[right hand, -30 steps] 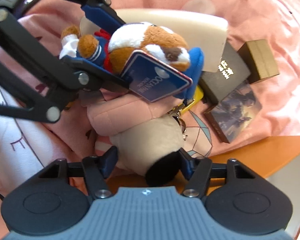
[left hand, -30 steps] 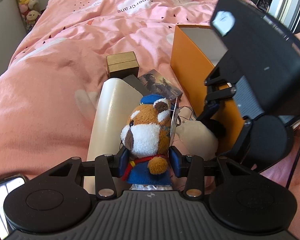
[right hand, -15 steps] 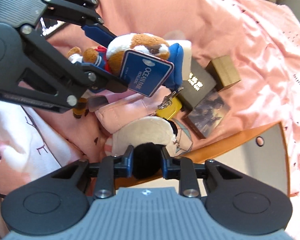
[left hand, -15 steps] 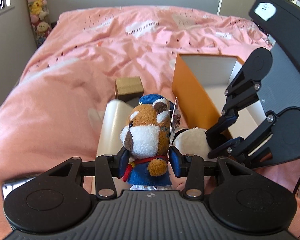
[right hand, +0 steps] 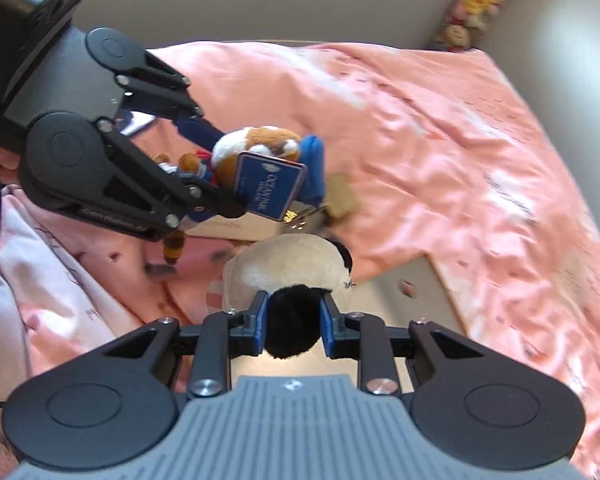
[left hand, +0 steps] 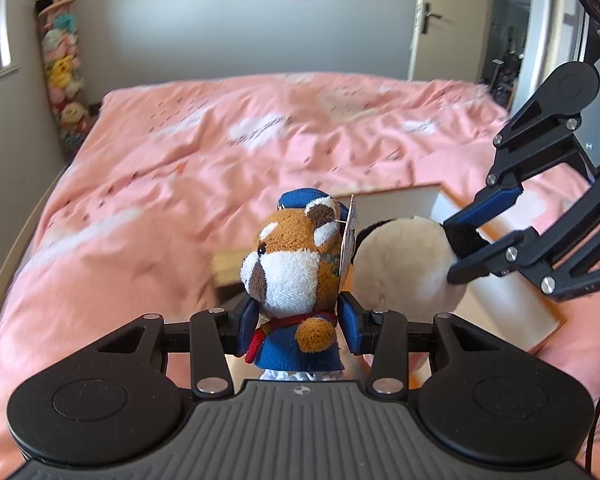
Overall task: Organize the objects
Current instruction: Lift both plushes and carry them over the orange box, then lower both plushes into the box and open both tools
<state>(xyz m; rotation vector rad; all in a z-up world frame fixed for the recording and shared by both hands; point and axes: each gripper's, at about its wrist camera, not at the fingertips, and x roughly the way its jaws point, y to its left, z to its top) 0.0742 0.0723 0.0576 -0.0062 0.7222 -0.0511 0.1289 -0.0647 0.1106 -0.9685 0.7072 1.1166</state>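
Note:
My left gripper (left hand: pixel 298 330) is shut on a brown-and-white red panda plush (left hand: pixel 296 268) in blue clothes with a blue tag, held above the bed. It also shows in the right wrist view (right hand: pixel 260 152). My right gripper (right hand: pixel 292 326) is shut on the black ear of a cream panda plush (right hand: pixel 292 264), which hangs just right of the red panda in the left wrist view (left hand: pixel 400 268). The open orange box (left hand: pixel 496 280) with a white inside lies on the bed below the right gripper (left hand: pixel 466 246).
A pink duvet (left hand: pixel 220 152) covers the bed. A small tan box (left hand: pixel 228 272) lies on it, blurred, behind the red panda. A column of stuffed toys (left hand: pixel 62 68) hangs in the far left corner. A door (left hand: pixel 440 28) stands at the back right.
Both grippers have lifted up from the bed with their plush toys. The right gripper closed on the panda's black ear and raised it beside the box. The cream pad and books dropped out of view.

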